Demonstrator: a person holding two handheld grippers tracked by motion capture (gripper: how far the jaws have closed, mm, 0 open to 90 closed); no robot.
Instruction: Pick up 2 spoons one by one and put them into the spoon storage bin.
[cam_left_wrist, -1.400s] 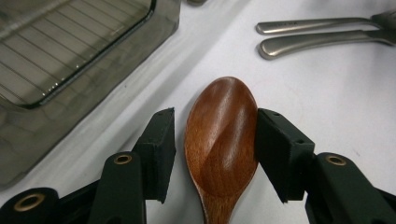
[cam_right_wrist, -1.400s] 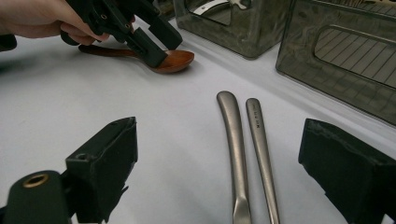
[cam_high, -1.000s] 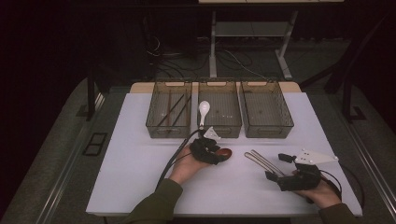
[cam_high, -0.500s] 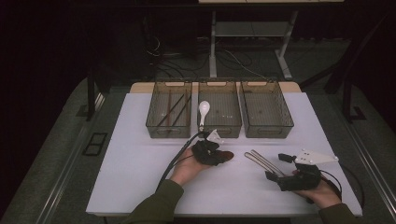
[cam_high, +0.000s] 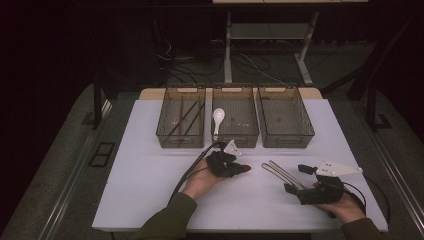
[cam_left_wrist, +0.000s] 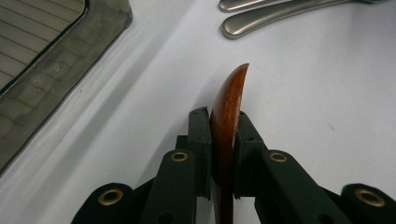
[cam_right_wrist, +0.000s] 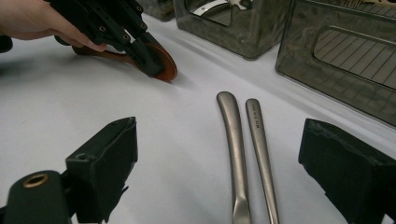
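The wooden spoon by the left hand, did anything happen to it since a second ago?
Yes. The left gripper has just been closing, and its fingers now press on the brown wooden spoon from both sides. The hand itself barely shifted. The right gripper stayed open over the two metal handles, and the white spoon and three bins kept their places.

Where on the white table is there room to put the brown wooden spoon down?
The bare left part of the white table, left of the left gripper clamped on the brown wooden spoon, is widest. Another free strip lies right of the right-hand smoky plastic bin. It is crowded between the grippers, where two silver metal handles lie before the open right gripper.
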